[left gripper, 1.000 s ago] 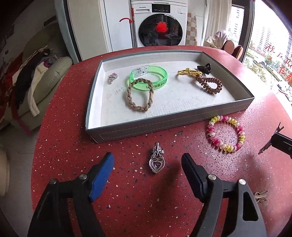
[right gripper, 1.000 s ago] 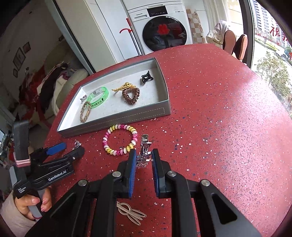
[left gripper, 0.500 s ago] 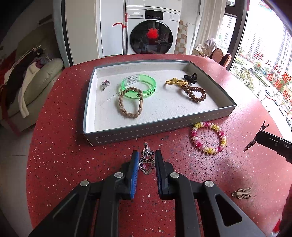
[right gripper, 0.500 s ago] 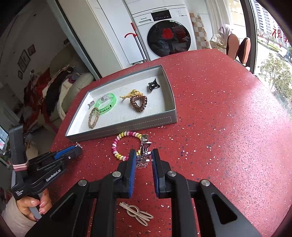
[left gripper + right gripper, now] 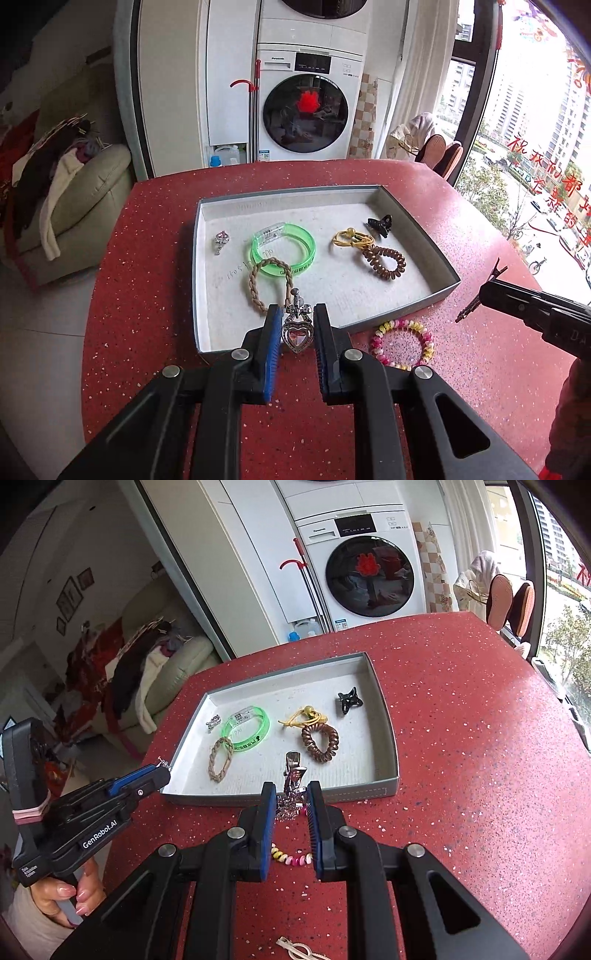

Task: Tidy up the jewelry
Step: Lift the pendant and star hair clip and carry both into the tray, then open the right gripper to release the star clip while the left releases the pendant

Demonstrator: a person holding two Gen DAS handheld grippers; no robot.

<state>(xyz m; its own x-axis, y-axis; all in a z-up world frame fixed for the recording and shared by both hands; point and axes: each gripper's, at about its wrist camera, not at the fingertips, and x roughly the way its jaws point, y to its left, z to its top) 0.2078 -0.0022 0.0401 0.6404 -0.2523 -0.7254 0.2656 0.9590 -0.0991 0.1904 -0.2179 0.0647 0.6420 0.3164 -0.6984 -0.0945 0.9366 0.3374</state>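
Observation:
My left gripper (image 5: 295,328) is shut on a silver heart pendant (image 5: 296,332) and holds it above the near edge of the grey tray (image 5: 417,229). My right gripper (image 5: 291,801) is shut on a silver sparkly hair clip (image 5: 293,775), lifted near the tray's front wall (image 5: 369,794). Inside the tray lie a green bangle (image 5: 284,249), a braided tan band (image 5: 267,286), a small silver charm (image 5: 221,240), a yellow tie (image 5: 351,238), a brown coil tie (image 5: 384,260) and a black claw clip (image 5: 380,223). A pink-yellow bead bracelet (image 5: 402,345) rests on the red table.
A gold hairpin (image 5: 299,950) lies on the red speckled table (image 5: 480,775) near the front edge. A hand (image 5: 70,895) grips the left tool's handle. Beyond the table stand a washing machine (image 5: 306,107) and a sofa (image 5: 81,192) with clothes.
The left gripper closed on the heart pendant and lifted it off the table toward the tray. The right gripper rose with the hair clip, away from the bead bracelet.

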